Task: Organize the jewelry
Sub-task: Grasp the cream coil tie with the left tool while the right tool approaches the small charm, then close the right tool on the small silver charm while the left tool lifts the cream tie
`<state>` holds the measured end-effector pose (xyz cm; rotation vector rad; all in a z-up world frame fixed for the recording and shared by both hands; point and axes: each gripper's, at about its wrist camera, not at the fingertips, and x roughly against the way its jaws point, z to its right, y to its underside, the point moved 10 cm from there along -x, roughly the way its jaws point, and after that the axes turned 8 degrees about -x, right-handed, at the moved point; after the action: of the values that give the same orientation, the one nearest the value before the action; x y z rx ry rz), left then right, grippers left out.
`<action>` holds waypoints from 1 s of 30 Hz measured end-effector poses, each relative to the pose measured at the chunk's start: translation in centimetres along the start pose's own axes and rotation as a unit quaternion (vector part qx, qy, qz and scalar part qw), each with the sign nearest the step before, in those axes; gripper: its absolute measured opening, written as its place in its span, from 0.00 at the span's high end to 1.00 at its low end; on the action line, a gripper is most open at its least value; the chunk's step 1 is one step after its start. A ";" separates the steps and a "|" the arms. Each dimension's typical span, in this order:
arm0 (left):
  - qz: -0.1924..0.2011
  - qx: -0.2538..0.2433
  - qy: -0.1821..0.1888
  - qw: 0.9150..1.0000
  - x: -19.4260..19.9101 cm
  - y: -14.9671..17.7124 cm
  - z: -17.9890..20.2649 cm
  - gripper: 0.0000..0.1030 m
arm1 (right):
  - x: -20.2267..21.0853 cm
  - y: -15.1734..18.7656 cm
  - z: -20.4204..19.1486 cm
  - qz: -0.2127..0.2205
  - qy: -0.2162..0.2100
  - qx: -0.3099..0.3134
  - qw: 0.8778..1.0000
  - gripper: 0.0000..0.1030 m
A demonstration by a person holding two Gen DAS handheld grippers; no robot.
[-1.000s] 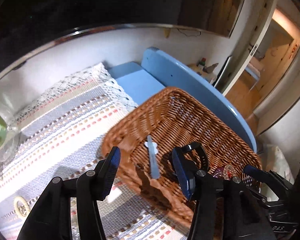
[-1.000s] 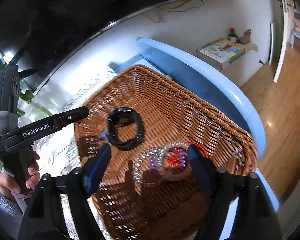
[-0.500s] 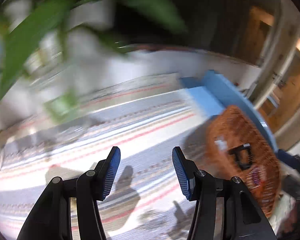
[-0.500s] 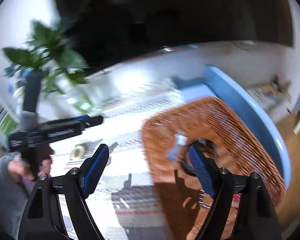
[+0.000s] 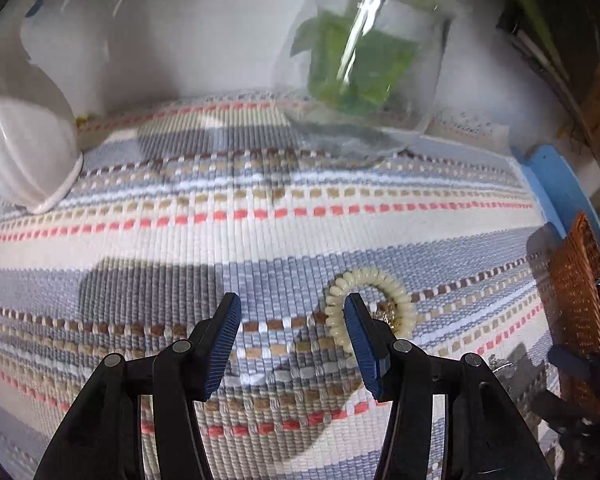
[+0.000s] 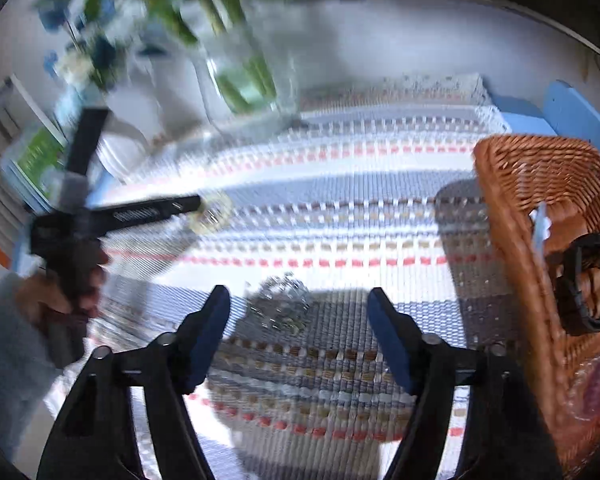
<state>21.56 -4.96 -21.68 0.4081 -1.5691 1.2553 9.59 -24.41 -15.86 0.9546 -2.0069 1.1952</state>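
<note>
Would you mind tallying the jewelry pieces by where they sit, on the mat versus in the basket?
On the striped mat: 2 (cream spiral bracelet, silvery chain pile)
In the wicker basket: 3 (black watch, pale blue clip, beaded bracelets, blurred)
Total: 5

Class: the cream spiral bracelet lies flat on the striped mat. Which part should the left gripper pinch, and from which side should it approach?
Pinch the coil's near arc, coming down from above. The spiral bracelet lies flat as an open ring on the mat, so one finger can probably drop inside and one outside. The left gripper is open, its right finger already over the ring.
</note>
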 end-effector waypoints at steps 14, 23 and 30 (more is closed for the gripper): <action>0.047 -0.084 -0.023 0.995 0.2 0.1 2.1 0.83 | -4.2 0.7 -0.4 0.019 0.071 0.080 0.994 0.54; 0.058 -0.040 0.027 0.997 1.3 -0.7 2.0 0.90 | -4.2 1.0 -1.8 0.015 0.049 0.102 0.993 0.89; 0.077 -0.029 0.044 0.996 3.7 -1.6 2.4 0.90 | -2.7 0.1 -0.8 0.023 0.018 0.048 0.998 0.90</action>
<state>20.12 -6.47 -17.47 0.1947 -1.5801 1.3241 11.18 -22.89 -17.69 0.9302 -1.9691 1.3349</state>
